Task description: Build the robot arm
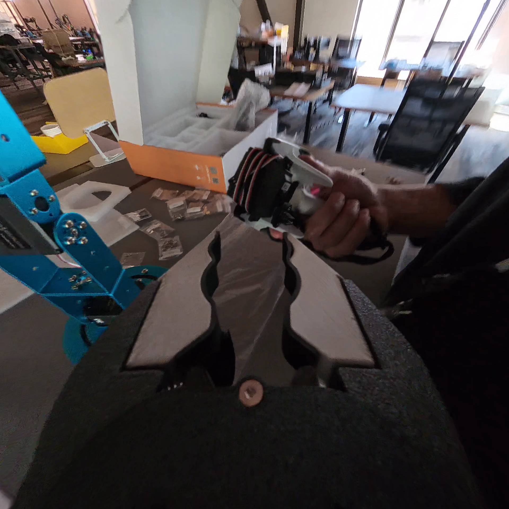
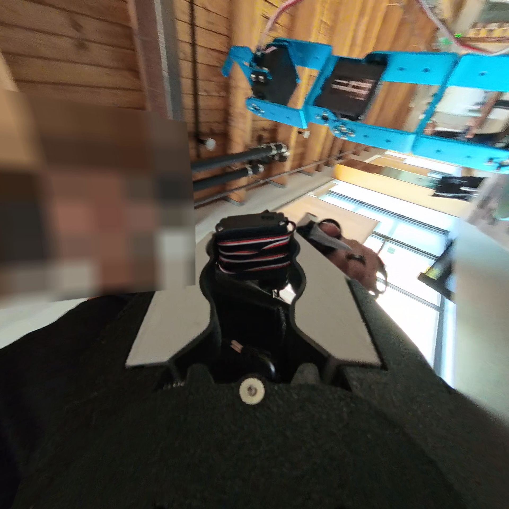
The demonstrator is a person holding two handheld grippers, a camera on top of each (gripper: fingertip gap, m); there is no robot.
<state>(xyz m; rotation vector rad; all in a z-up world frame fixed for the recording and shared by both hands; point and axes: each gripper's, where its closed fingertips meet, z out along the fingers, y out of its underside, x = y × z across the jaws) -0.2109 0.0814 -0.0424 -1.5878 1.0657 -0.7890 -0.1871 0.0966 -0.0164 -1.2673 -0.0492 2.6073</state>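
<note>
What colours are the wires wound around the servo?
Red, white and black stripes around the servo, clearest in the right wrist view.

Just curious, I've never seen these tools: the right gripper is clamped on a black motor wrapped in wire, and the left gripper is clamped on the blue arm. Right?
Not quite. The left gripper is open and holds nothing, as the left wrist view shows; the blue arm stands apart to its side. The right gripper is indeed clamped on the wire-wrapped black motor.

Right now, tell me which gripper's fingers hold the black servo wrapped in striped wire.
The right gripper: its fingers clamp the black servo. The left gripper stands open, with only clear plastic film between its fingers.
</note>
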